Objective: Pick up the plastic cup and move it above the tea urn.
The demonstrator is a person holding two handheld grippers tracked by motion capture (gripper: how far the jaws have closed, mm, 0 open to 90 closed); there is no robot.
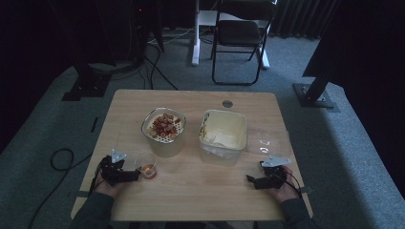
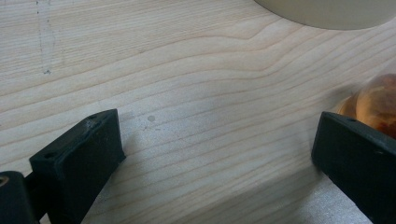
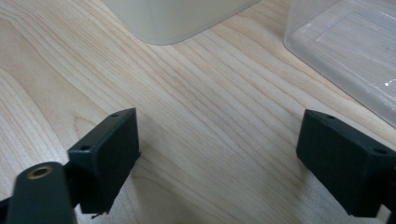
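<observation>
A tub [image 1: 164,128] holding red and pale food pieces stands mid-table, with a cream-coloured tub [image 1: 223,134] to its right. A small clear cup [image 1: 148,169] with something orange inside sits in front of the food tub. My left gripper [image 1: 133,174] rests on the table just left of that cup, jaws open. In the left gripper view the left gripper [image 2: 215,130] has bare wood between its jaws, and the orange cup [image 2: 376,102] lies beyond its right jaw. My right gripper [image 1: 251,180] lies open near the front right; in the right gripper view the right gripper [image 3: 219,128] holds nothing.
A clear plastic lid [image 1: 267,141] lies flat right of the cream tub, and the lid [image 3: 350,46] reaches close to my right jaw. The cream tub's base [image 3: 177,18] stands ahead. A folding chair [image 1: 241,33] is beyond the wooden table [image 1: 200,191].
</observation>
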